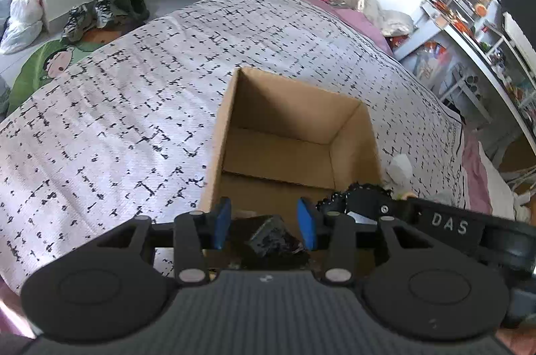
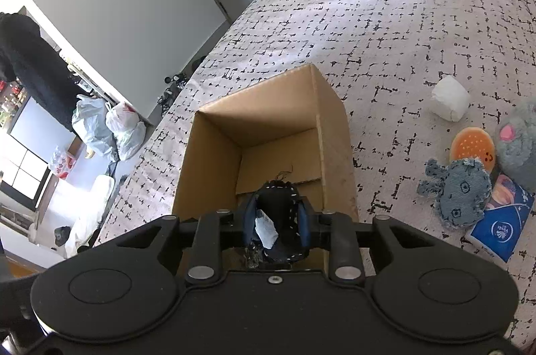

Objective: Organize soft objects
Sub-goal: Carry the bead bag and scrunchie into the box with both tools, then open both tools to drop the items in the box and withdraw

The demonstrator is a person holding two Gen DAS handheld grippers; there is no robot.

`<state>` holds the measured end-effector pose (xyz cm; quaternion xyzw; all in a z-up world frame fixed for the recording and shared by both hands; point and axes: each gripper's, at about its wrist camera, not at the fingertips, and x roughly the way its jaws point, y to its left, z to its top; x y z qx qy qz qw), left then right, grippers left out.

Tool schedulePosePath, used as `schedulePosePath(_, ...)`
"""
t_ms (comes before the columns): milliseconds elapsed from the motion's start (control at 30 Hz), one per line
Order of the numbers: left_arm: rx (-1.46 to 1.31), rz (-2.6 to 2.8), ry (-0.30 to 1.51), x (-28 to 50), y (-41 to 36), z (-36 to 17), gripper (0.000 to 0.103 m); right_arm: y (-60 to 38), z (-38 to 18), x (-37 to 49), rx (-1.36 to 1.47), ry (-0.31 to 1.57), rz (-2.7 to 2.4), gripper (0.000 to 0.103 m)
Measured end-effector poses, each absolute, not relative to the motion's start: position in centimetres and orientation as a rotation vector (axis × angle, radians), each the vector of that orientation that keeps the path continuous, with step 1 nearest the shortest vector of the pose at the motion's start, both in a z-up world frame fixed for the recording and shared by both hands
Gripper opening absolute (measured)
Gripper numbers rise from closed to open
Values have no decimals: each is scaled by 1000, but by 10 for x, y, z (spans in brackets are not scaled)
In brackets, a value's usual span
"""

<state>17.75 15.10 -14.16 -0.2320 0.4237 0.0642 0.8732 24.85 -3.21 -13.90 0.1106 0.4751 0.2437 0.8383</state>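
Observation:
An open cardboard box [image 1: 231,107] stands on the patterned bedspread [image 1: 117,120]; its inside shows only the bare bottom flaps. My left gripper [image 1: 264,222] hangs over the box's near edge, and a black glossy bundle [image 1: 271,237] fills the gap between its blue pads. In the right wrist view the right gripper [image 2: 276,221] is over the same box [image 2: 335,137]. Its pads flank a dark denim toy [image 2: 279,204] with white stitching and a white tag. That toy [image 1: 358,192] also shows at the box's right side in the left wrist view.
To the right of the box on the bed lie a white soft block [image 2: 450,102], an orange round toy [image 2: 472,147], a grey plush mouse [image 2: 519,140], a light denim octopus [image 2: 459,197] and a blue packet [image 2: 502,231]. Shoes [image 1: 90,13] and bags lie on the floor beyond the bed.

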Motion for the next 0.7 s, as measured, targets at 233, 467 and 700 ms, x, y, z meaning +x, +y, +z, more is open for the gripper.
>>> schedulePosePath(233, -481, 163, 897, 171, 152, -135, 44, -41, -133, 243, 260, 998, 516, 44)
schedulePosePath(467, -442, 185, 894, 162, 139, -120, 61, -61, -122, 236, 291, 972, 516, 44)
schedulePosePath(700, -419, 195, 885, 154, 119, -106, 71, -90, -110, 227, 292, 956, 493, 45)
